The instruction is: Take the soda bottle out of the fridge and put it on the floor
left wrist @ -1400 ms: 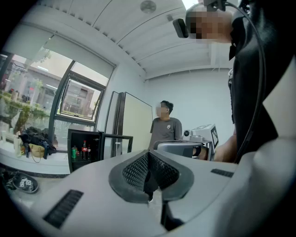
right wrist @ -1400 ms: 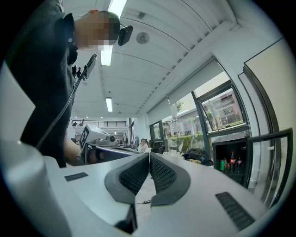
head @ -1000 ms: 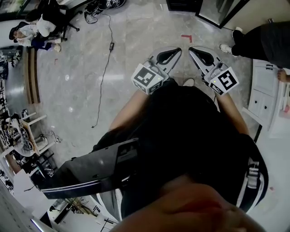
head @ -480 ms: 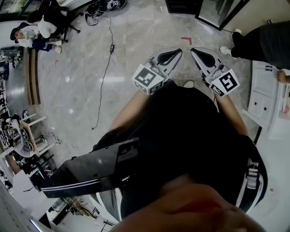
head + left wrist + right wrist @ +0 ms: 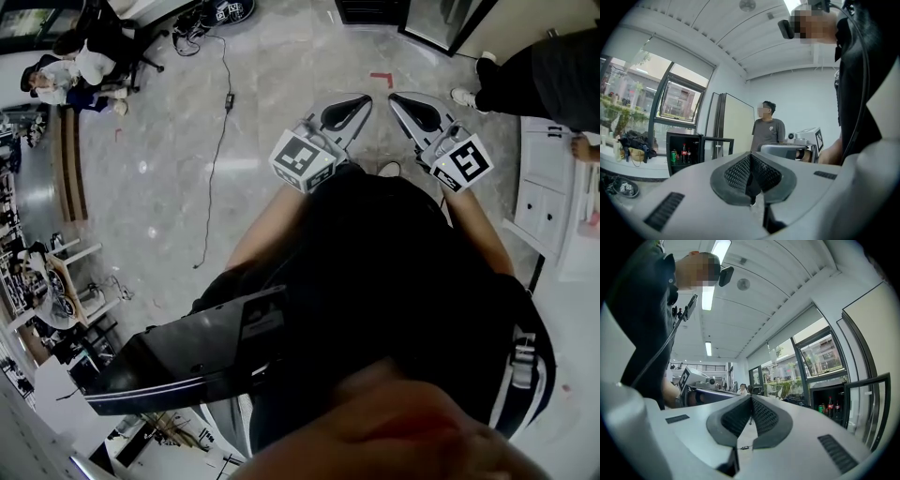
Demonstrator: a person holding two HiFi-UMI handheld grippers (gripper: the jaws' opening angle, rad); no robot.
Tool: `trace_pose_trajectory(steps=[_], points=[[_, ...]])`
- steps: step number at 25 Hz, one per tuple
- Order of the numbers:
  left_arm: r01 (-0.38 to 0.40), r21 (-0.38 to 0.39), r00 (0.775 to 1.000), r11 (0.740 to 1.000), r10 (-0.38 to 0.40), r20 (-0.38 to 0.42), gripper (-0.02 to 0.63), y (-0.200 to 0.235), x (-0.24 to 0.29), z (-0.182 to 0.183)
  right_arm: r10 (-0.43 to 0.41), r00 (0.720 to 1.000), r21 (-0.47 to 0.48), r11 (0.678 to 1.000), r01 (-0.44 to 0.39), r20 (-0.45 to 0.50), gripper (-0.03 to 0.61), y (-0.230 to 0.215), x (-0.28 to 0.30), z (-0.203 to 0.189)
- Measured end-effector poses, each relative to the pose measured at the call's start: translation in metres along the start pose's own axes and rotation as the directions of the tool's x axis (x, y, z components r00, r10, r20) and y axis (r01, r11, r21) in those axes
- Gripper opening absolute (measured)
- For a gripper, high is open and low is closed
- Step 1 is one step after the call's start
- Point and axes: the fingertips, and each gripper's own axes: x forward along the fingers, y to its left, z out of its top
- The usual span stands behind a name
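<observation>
Head view: left claw [image 5: 359,100] and right claw [image 5: 397,97] hover side by side over the grey marble floor [image 5: 187,187], both pressed together, nothing gripped. Far across the room, the dark red-labelled soda bottle [image 5: 684,153] stands inside the small black fridge [image 5: 684,134], door open.

Position: I hold my left tool [image 5: 359,103] and right tool [image 5: 401,101] out ahead of my body, side by side. Their tips are near each other but apart. The left marker cube [image 5: 303,161] and right marker cube [image 5: 461,161] sit at the rear of each.

Surroundings: grey polished floor [image 5: 169,187] lies below both tools. A red corner mark [image 5: 382,77] is on the floor just beyond the tips. A black cable [image 5: 218,141] trails across the floor on my left.

Persons: one is seated [image 5: 61,70] at the far upper left. Another stands [image 5: 525,80] at the upper right, near a white cabinet [image 5: 544,202].
</observation>
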Motion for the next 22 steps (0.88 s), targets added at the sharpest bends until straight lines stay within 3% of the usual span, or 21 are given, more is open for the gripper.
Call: trace_pose_trajectory(steps=[14,22], points=[[0.072,-0.013,0.997,0.997,-0.072,0.017,0.0,0.072,0.028,0.008,-0.04,0.998,0.0,0.999,0.04,-0.045,0.014,-0.049,0.052,-0.008],[0.102,0.032,0.993,0.994,-0.103,0.049,0.0,0.157,0.04,0.028,-0.083,0.995,-0.016,0.996,0.082,-0.055,0.014,-0.099,0.126,-0.006]])
